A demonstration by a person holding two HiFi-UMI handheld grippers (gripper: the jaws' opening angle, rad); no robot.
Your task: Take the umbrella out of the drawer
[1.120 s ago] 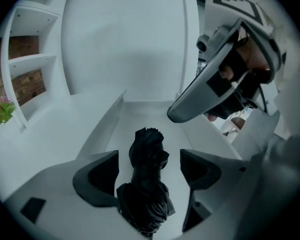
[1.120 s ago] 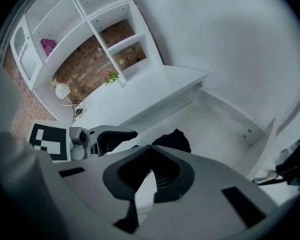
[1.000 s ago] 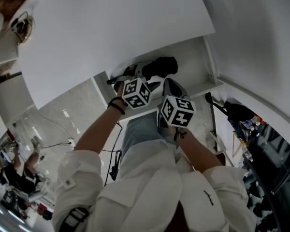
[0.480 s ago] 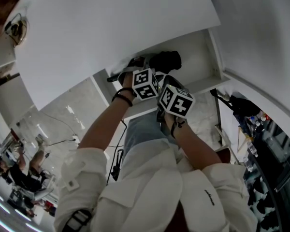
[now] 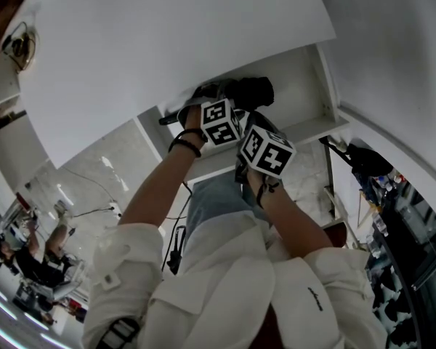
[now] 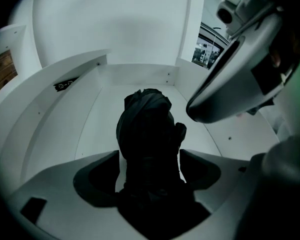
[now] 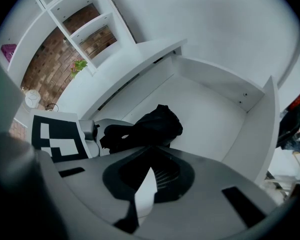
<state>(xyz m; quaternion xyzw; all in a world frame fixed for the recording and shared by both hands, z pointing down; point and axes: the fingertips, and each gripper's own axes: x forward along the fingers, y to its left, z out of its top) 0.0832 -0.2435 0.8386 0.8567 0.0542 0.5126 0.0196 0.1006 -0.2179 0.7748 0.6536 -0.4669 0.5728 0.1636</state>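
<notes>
The white drawer [image 5: 305,86] stands pulled out below the tabletop. A black folded umbrella [image 5: 251,91] lies in it near the left side. My left gripper [image 5: 214,99] reaches into the drawer and is shut on the near end of the umbrella [image 6: 145,119], which fills the gap between the jaws and hides the fingertips. The right gripper [image 5: 251,121] hovers just to the right and nearer, over the drawer front, shut with nothing in it. In the right gripper view the umbrella [image 7: 155,124] lies just beyond its jaws, with the left gripper's marker cube [image 7: 57,136] at its left.
A broad white tabletop [image 5: 167,42] overhangs the drawer. The drawer's side walls [image 7: 250,129] close in on both sides. Wall shelves with a brick back [image 7: 85,24] rise behind. A dark bag [image 5: 363,162] hangs at the right, cables [image 5: 174,246] lie on the floor, and people sit far left.
The left gripper has moved forward into the drawer and closed on the umbrella's near end. The right gripper has shifted slightly forward.
</notes>
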